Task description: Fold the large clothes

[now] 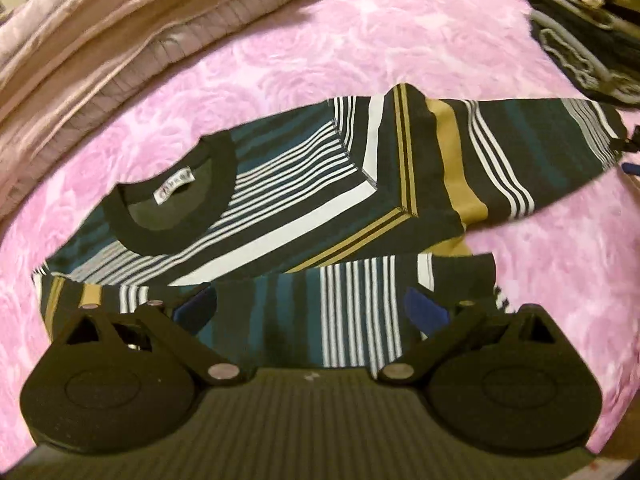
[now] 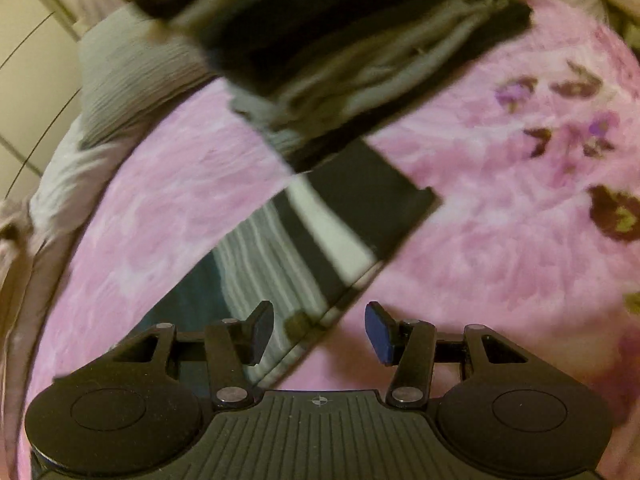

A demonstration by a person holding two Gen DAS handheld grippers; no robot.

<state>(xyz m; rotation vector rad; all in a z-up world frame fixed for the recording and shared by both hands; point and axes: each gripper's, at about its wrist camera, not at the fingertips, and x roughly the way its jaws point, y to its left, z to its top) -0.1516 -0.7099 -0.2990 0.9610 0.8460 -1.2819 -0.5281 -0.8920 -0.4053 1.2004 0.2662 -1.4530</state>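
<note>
The striped shirt (image 1: 304,200) lies on the pink bed cover (image 1: 360,52), long axis running left to right, its white neck label (image 1: 174,186) too blurred to read. A sleeve (image 1: 320,312) is folded over between the left gripper (image 1: 312,312) fingers, which stand wide apart. The right gripper (image 2: 320,334) is half spread over the shirt's hem, gripping nothing, near a stack of folded clothes (image 2: 340,40).

you're working over a bed covered by a pink blanket (image 1: 360,40) with a pale rose pattern; toward one side of it, in the right wrist view, the print turns to purple and dark brown flowers (image 2: 576,92). along the far edge in the left wrist view lies bunched beige bedding (image 1: 80,48). a grey ribbed pillow (image 2: 132,80) sits at the blanket's edge, and behind it you can see a cream wall (image 2: 28,40). the light is warm and dim, and the right wrist view is blurred.
</note>
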